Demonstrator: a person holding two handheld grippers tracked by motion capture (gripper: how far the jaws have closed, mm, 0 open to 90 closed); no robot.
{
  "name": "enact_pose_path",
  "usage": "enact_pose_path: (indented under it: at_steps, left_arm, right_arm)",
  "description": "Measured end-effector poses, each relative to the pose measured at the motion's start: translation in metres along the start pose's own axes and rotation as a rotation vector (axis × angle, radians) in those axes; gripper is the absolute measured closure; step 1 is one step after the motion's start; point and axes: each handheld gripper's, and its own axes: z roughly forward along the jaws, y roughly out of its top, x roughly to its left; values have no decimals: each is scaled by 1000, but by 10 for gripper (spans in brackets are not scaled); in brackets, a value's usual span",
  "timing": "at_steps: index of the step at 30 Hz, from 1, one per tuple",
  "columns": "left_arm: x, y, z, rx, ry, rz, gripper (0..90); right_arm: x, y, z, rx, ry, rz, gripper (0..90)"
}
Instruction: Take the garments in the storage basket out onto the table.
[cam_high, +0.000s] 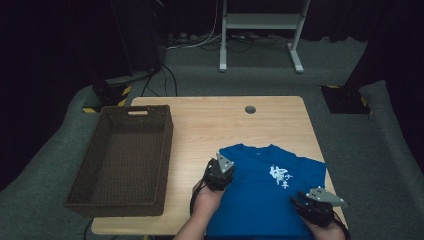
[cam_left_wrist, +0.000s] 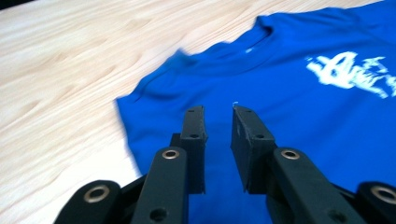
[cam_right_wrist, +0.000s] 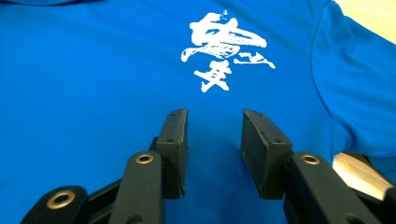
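A blue T-shirt (cam_high: 260, 192) with a white print (cam_high: 280, 176) lies flat on the wooden surface (cam_high: 210, 125), in the lower right of the high view, its collar toward the far edge. The left claw (cam_high: 218, 172) hovers over the shirt's left shoulder area, near the lower middle of that view. In the left gripper view its jaws stand a little apart above the blue cloth (cam_left_wrist: 261, 93), with nothing pinched between them: released. The right claw (cam_high: 312, 202) sits at the lower right of the frame, over the shirt's lower side. In the right gripper view its jaws are parted wider, just below the white print (cam_right_wrist: 224, 49), gripping nothing. A dark woven basket (cam_high: 122, 160) stands at the left of the surface, well apart from the shirt.
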Motion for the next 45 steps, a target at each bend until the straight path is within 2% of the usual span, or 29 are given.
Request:
enact_pose_path:
  at_steps: [7, 10, 17, 29, 36, 45]
  left_arm:
    - [11, -16, -6, 8, 7, -30, 740]
    - [10, -21, -8, 4, -5, -28, 721]
    - [7, -34, -4, 36, -21, -21, 704]
    - [6, -46, 4, 81, -27, -22, 697]
    - [7, -48, 5, 80, -19, -14, 686]
    - [13, -54, 4, 53, -16, -1, 696]
  right_arm:
    - [2, 0, 2, 6, 1, -3, 615]
    - [2, 0, 2, 6, 1, -7, 615]
    - [0, -1, 1, 7, 1, 0, 615]
    - [1, -1, 2, 8, 3, -1, 615]
    - [3, -1, 2, 8, 5, -8, 614]
    - [3, -1, 2, 7, 6, -11, 611]
